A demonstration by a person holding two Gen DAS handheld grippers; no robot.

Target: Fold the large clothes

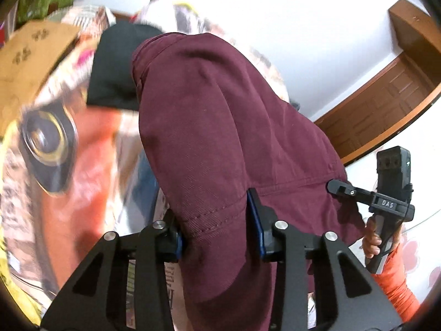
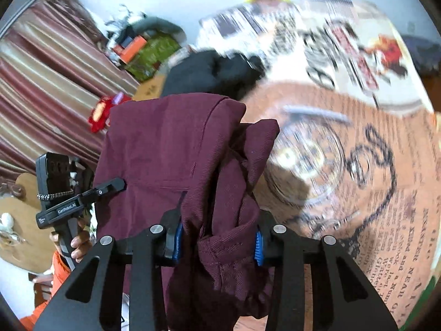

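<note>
A newspaper-covered surface (image 2: 372, 165) fills the background, blurred in both wrist views, as I hold a large maroon garment (image 1: 220, 127) above it, the cloth draping away from the cameras with its far end reaching toward a dark garment (image 1: 113, 71) lying on the papers. A cardboard box (image 1: 30, 63) sits at the surface's far left and a wooden door (image 1: 386, 104) stands beyond on the other side. My left claw (image 1: 217, 230) is clamped on a stitched hem, its blue pads pressing the fold from both sides; my right claw (image 2: 217, 241) is likewise closed on a bunched corner of the same garment, cloth gathered thick between its pads. Each camera catches the other claw beside it, held by a hand (image 1: 372, 241) in an orange sleeve (image 1: 397, 284), so the two grips sit near each other along one edge. I judge this to be the lift step of a fold: the edge is taken up and hanging free. The next move, as I read it, calls for carrying both claws together toward the far end, keeping the edge taut and level, then lowering it so the halves meet squarely before letting go.
</note>
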